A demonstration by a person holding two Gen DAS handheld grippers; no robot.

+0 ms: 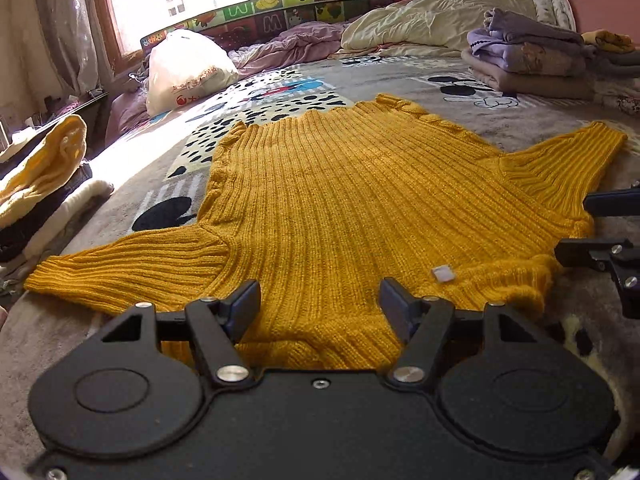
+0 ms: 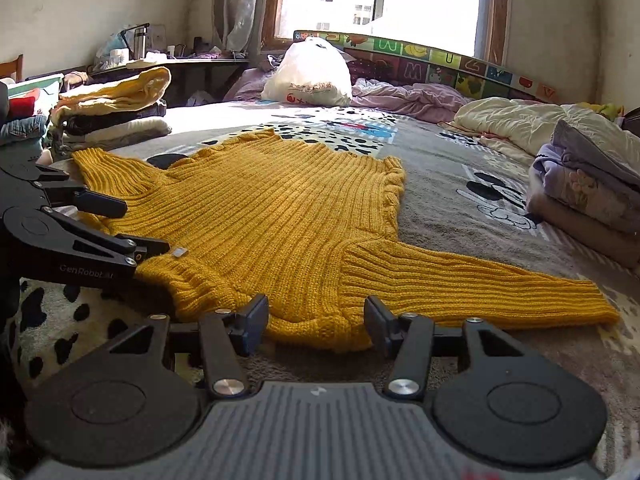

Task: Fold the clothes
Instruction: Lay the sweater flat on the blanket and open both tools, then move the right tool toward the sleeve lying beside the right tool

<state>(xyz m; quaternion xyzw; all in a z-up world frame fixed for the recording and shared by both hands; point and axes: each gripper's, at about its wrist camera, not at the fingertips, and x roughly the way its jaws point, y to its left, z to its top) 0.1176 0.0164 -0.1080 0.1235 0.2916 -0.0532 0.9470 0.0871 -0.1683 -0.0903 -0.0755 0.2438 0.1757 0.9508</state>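
Observation:
A mustard-yellow ribbed sweater lies flat on the patterned bed cover, sleeves spread out, its collar with a small white tag at the near end. My left gripper is open, its fingers straddling the near shoulder edge beside the left sleeve. My right gripper is open too, at the other shoulder edge where the right sleeve begins. Each gripper shows in the other's view: right gripper, left gripper, both beside the collar.
Folded clothes are stacked at the bed's right and on its left. A white plastic bag and a crumpled duvet lie at the far side under the window.

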